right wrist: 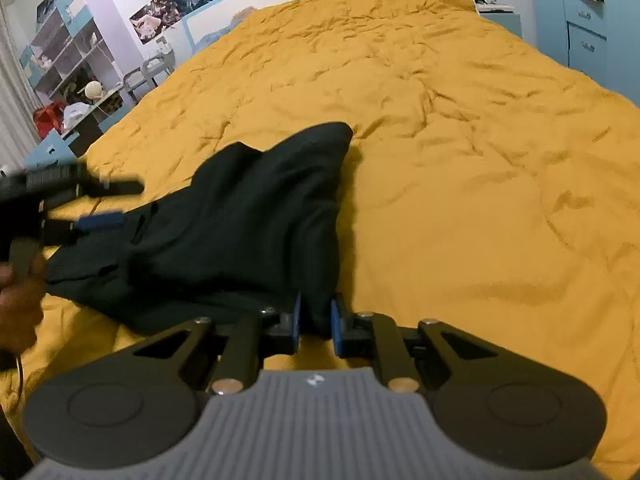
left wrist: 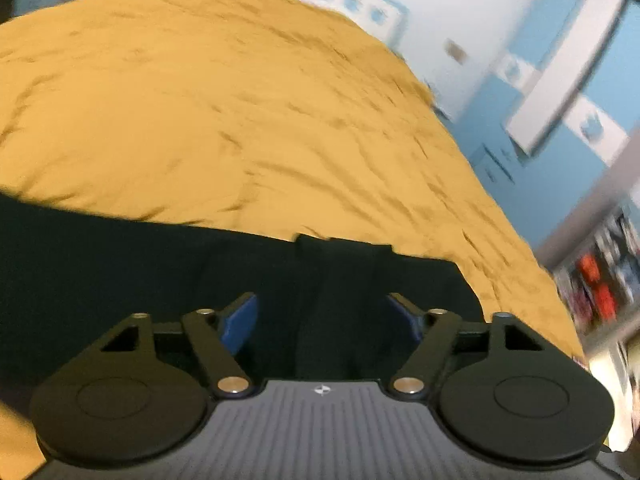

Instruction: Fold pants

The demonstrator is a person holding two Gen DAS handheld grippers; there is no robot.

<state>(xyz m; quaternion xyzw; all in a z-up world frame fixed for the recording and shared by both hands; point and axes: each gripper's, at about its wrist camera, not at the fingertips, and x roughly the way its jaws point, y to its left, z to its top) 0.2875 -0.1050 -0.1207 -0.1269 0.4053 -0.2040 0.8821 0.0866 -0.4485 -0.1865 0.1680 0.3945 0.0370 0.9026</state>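
Observation:
Dark pants (right wrist: 240, 216) lie bunched on a mustard-yellow bedspread (right wrist: 460, 160). My right gripper (right wrist: 316, 320) is shut on a fold of the pants at their near right edge, blue pads pressing the cloth. My left gripper (left wrist: 326, 316) is open, its blue pads wide apart with the pants (left wrist: 160, 264) lying between and under them. In the right wrist view the left gripper (right wrist: 102, 204) reaches in from the left over the pants' left edge, blurred.
The bedspread (left wrist: 200, 100) fills most of both views. A blue headboard (right wrist: 280, 0), shelves (right wrist: 68, 56) and a cluttered desk stand at the far left. Blue cabinets (right wrist: 584, 20) stand at the right.

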